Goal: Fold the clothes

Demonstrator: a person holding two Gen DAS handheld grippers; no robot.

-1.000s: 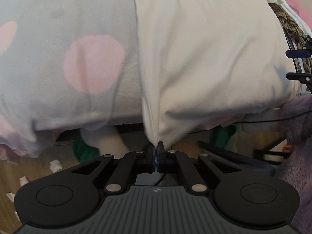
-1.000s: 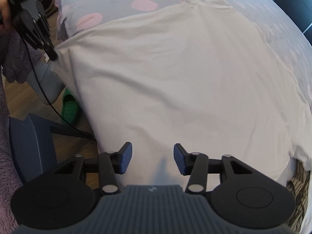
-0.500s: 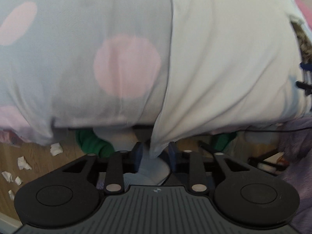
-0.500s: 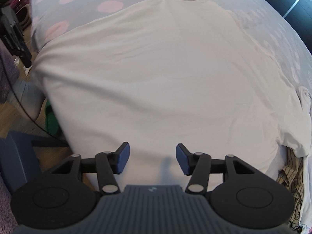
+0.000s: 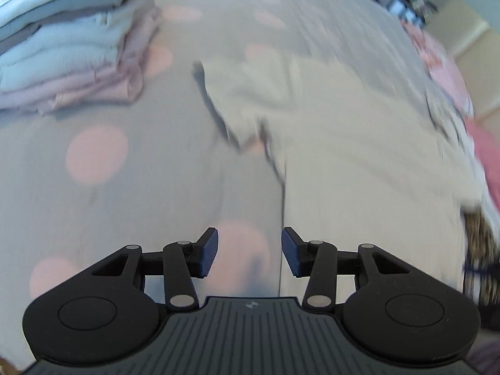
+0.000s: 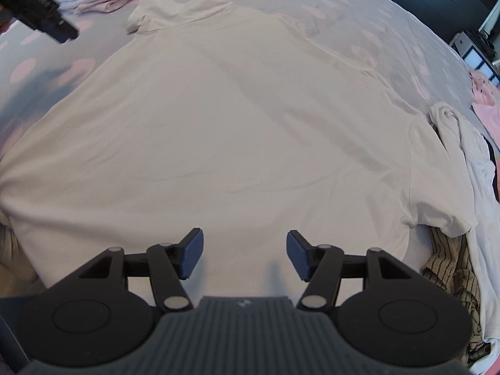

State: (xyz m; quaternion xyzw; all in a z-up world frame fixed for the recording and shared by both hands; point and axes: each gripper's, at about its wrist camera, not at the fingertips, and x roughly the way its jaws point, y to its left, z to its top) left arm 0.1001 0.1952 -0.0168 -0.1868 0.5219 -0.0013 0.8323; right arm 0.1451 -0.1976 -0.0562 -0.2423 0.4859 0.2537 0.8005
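Note:
A cream T-shirt lies spread flat on a grey bed sheet with pink dots. Its near hem drapes over the bed's edge. My right gripper is open and empty just above that hem. My left gripper is open and empty above the sheet, beside the shirt's left side edge. The left gripper also shows in the right wrist view, at the upper left, above the sheet. The left wrist view is blurred.
A stack of folded pink and pale blue clothes sits on the bed at the far left. A heap of unfolded clothes, one white and one striped, lies to the right of the shirt. Pink fabric lies farther right.
My left gripper let go of the shirt's corner, opened, and moved up over the bed. The shirt now lies flat. My right gripper rose a little and stayed open.

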